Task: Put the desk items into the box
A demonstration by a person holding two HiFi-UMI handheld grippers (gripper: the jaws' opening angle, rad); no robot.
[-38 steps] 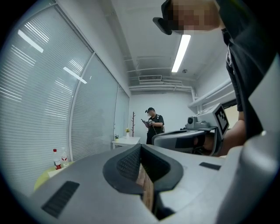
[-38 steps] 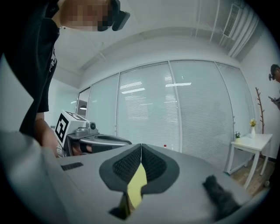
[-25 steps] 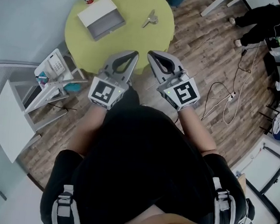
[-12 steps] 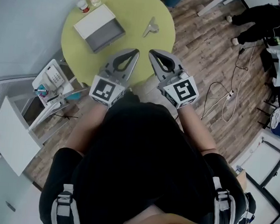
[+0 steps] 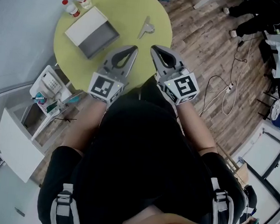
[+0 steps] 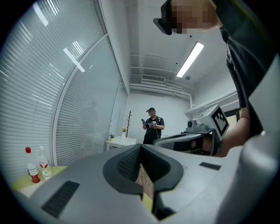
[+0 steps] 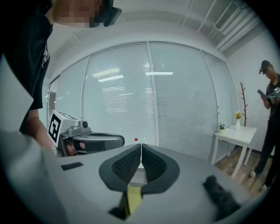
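Holding left hand-held gripper (image 5: 134, 48) and right hand-held gripper (image 5: 154, 48) closed, empty, at tabletop (image 5: 121, 4) edge; needing jaws widening before reaching grey item (image 5: 146, 26) near box (image 5: 91, 30).

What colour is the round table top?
The table is yellow-green; the head view shows it best.
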